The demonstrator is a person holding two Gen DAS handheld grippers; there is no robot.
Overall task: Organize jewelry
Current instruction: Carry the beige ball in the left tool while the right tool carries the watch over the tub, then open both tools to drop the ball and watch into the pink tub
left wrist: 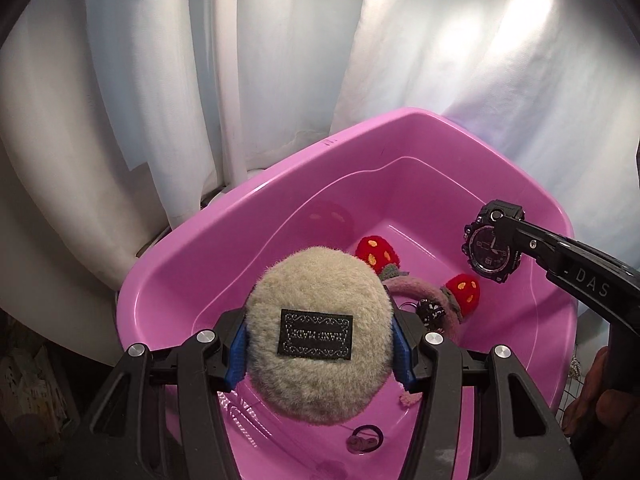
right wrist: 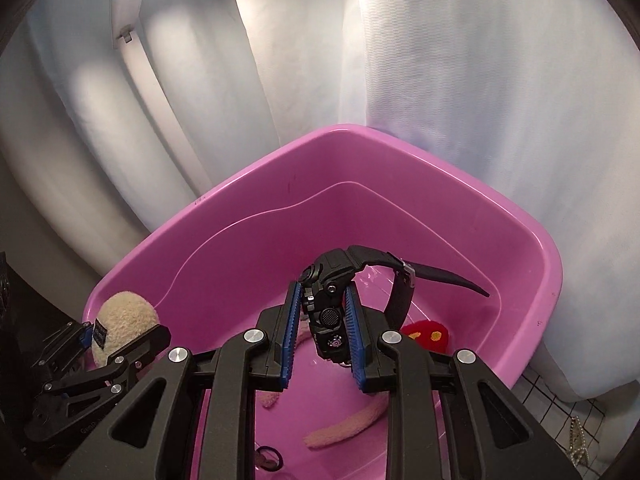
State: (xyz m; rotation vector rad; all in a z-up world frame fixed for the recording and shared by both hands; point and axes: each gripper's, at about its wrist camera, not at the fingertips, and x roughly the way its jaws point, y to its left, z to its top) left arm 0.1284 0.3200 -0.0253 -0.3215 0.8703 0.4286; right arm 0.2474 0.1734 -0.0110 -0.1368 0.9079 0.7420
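Suspended over the pink tub point(right wrist: 224, 236) for depositing, a watch point(right wrist: 326, 304) was clamped in the right tool point(right wrist: 320, 316), a fuzzy pad point(left wrist: 316, 328) in the left tool point(left wrist: 318, 344).

— Where is the black watch point(right wrist: 326, 312)?
— Up over the pink tub point(left wrist: 224, 232), strap sticking out.
— And the fluffy beige pad point(left wrist: 318, 336)?
— Over the tub too, above the red strawberry headband point(left wrist: 416, 284).
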